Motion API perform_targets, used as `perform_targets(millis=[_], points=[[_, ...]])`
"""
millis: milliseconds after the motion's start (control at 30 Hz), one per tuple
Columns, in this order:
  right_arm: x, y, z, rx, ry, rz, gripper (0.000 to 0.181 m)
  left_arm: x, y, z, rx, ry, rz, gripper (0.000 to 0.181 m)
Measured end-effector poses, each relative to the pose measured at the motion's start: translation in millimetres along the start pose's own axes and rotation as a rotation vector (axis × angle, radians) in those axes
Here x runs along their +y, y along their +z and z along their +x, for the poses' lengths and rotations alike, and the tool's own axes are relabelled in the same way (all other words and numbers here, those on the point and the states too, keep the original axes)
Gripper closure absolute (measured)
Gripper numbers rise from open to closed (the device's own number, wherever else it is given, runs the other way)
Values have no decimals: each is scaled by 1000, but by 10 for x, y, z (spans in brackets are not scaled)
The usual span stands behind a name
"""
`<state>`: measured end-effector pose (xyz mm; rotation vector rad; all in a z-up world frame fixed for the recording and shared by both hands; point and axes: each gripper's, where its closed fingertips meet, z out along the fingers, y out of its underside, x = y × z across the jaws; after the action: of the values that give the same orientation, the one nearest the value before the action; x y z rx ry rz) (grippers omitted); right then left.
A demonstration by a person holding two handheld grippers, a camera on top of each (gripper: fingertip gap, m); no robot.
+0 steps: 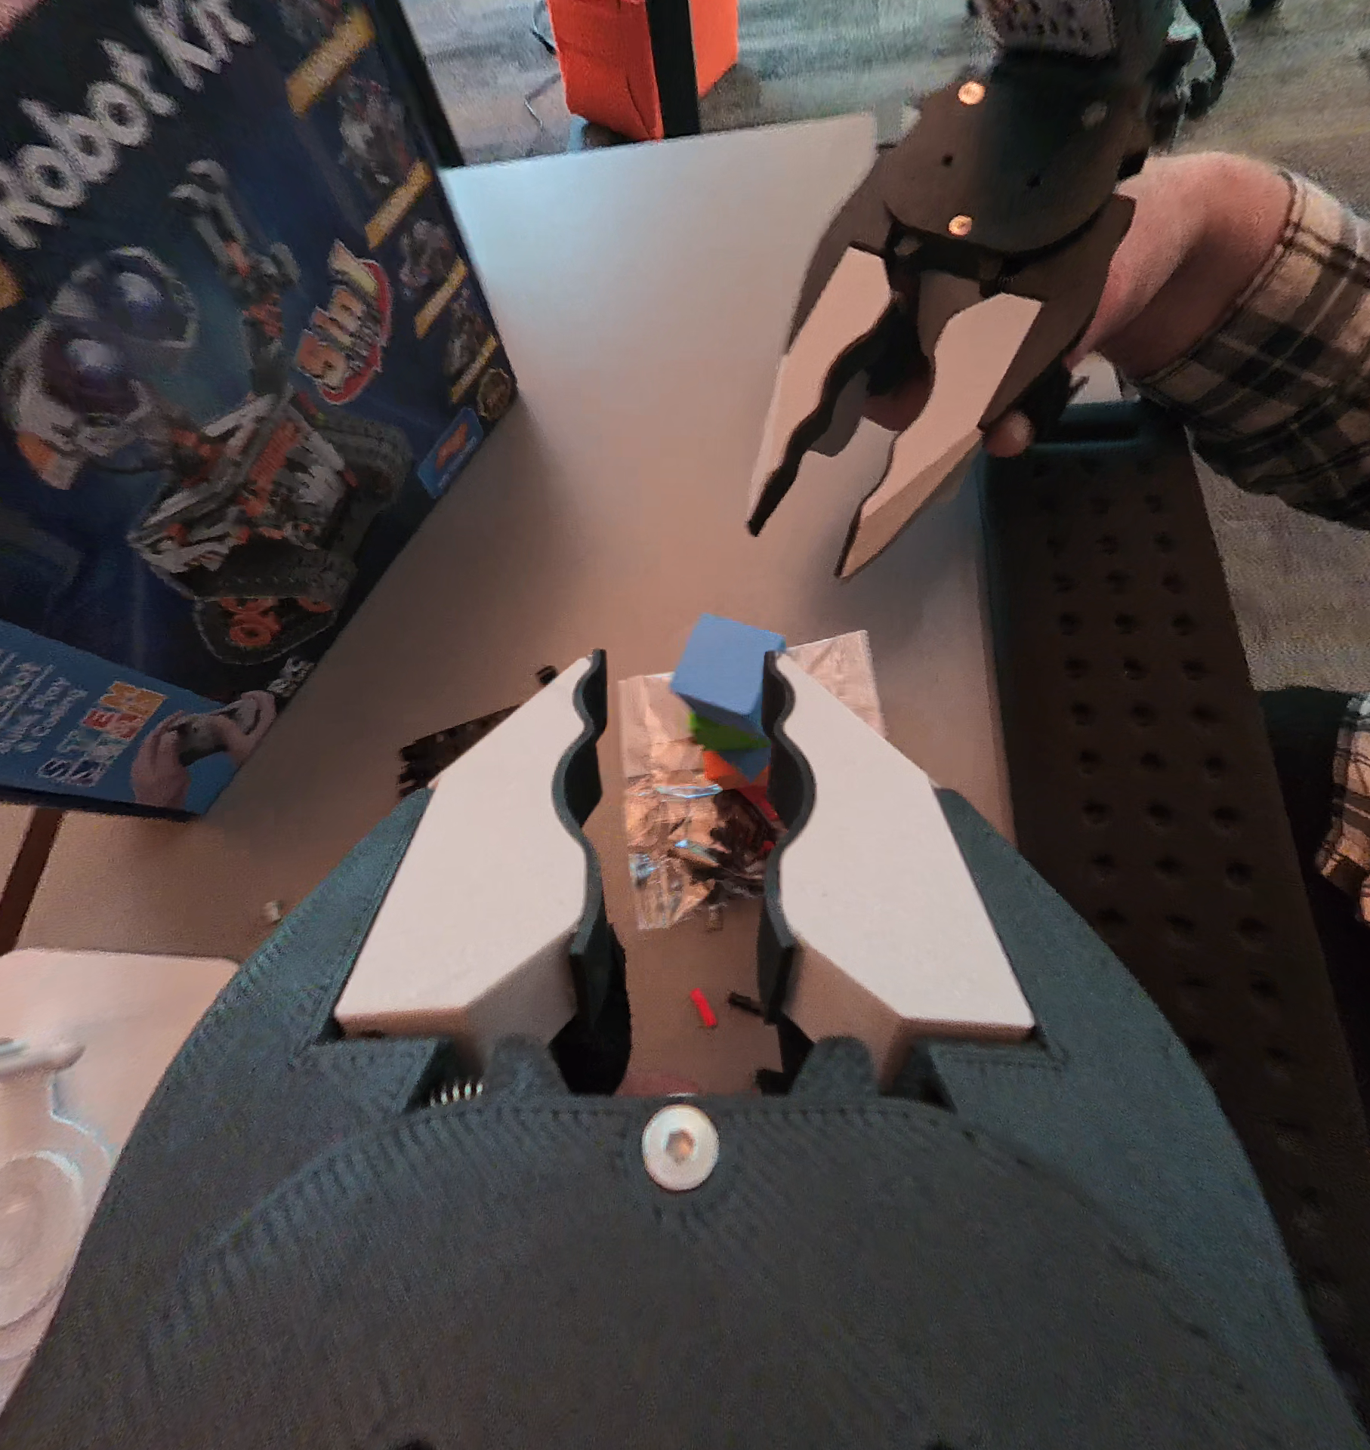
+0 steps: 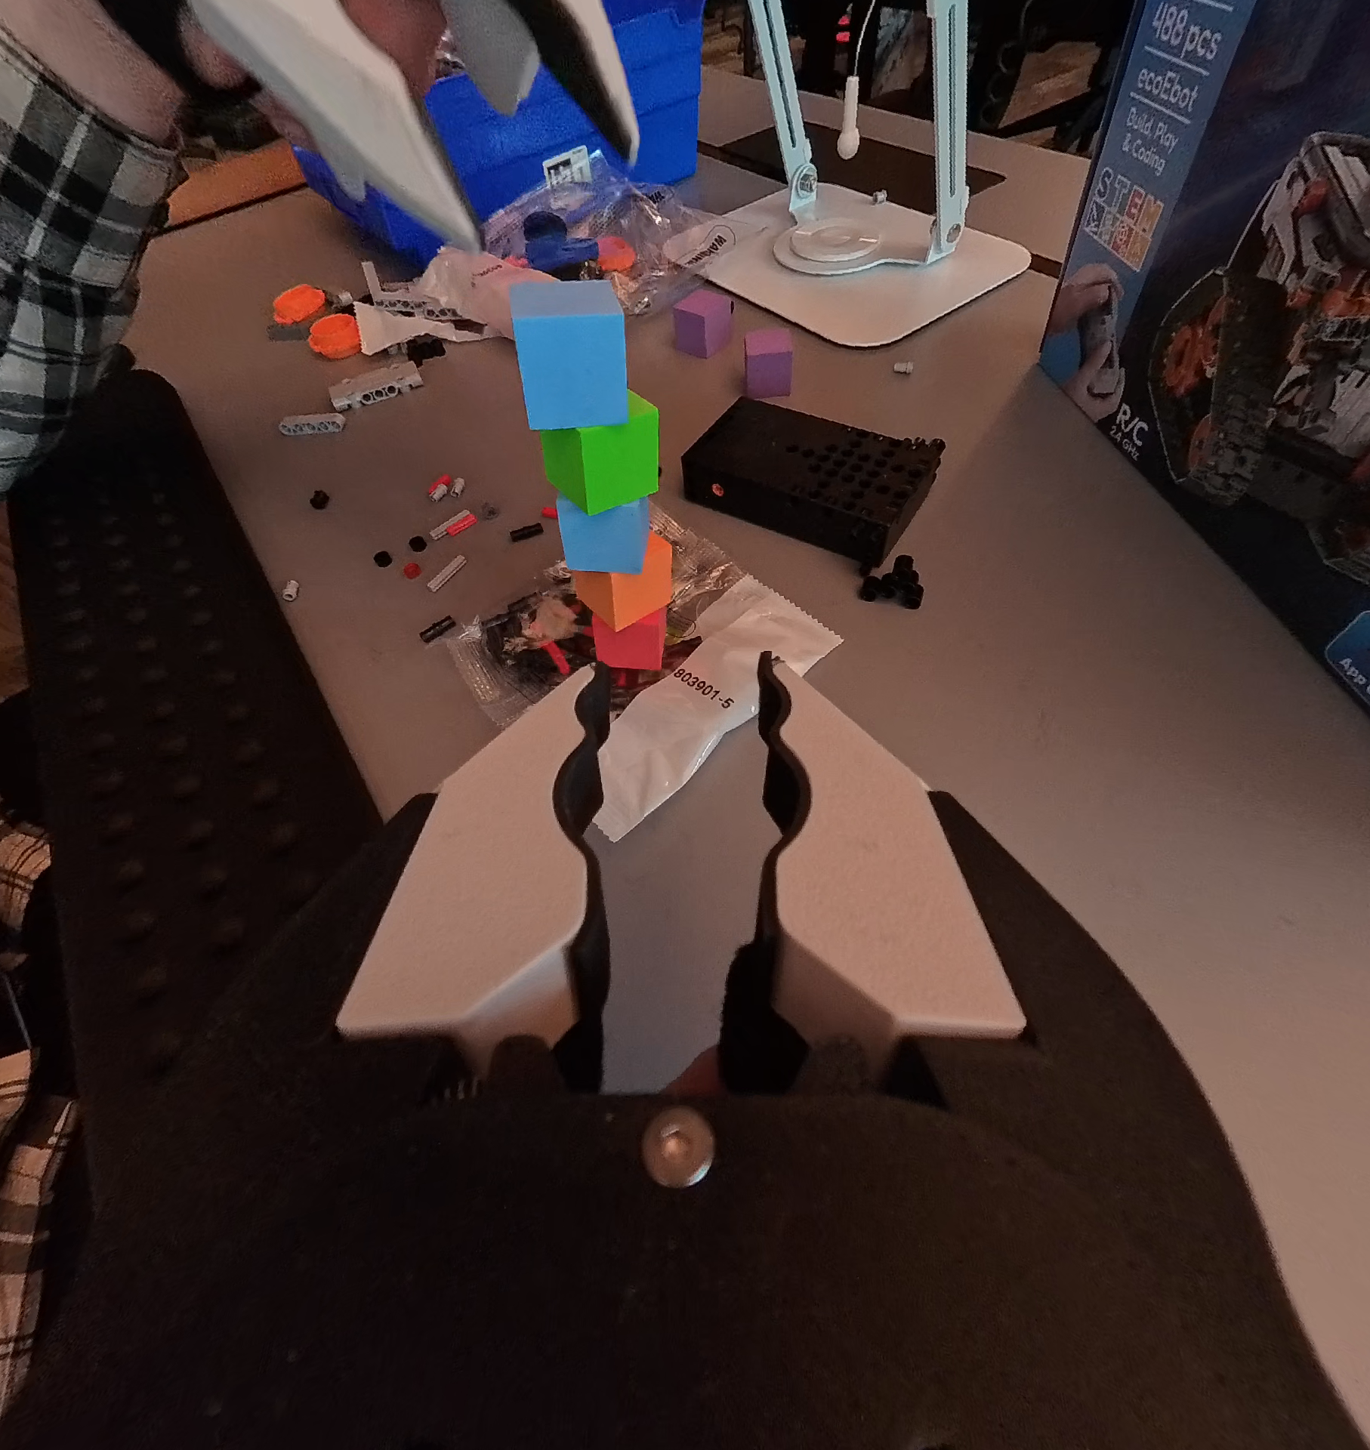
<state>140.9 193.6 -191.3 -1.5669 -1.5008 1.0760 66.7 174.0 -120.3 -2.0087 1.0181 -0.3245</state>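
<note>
Cube tower [image 2: 605, 486] stands free between both parted tongs [image 2: 682, 667].

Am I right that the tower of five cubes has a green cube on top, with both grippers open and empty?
Not quite: the right wrist view shows a blue cube topping the tower, with the green cube under it. The left gripper and right gripper are open and empty.

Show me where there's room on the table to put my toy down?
Bare table lies between the black block and the big box. It is crowded around the cube tower: small parts and plastic bags.
</note>
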Motion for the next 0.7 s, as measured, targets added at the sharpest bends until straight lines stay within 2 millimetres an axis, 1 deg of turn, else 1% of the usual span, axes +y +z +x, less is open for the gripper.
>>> perform_targets(millis=[67,100,133,200,233,333,433,533,567,633,700], points=[[-1,-13,8,2,2,4,144,72,-129,-205,-54,-5,16,143],[0,-16,13,2,4,6,144,154,-187,-358,-95,-27,14,143],[2,-19,15,2,5,7,144,291,-234,-547,-147,-66,-9,142],[5,-18,14,1,5,8,144,663,-284,-908,-249,-127,-87,142],[7,-15,12,0,5,9,144,835,-277,-1034,-272,-166,-109,142],[16,-4,13,-2,6,6,144,1301,-175,-1295,-323,-288,-170,142],[29,-1,20,-1,7,0,144,1623,-57,-1412,-373,-338,-237,139],[40,1,36,3,10,-3,144,1837,16,-1490,-432,-361,-313,141],[39,4,42,3,10,-2,144,1863,45,-1497,-439,-369,-317,143],[39,13,47,4,13,0,144,1858,114,-1449,-411,-375,-303,152],[37,18,43,2,13,1,144,1847,119,-1452,-423,-364,-303,154]])
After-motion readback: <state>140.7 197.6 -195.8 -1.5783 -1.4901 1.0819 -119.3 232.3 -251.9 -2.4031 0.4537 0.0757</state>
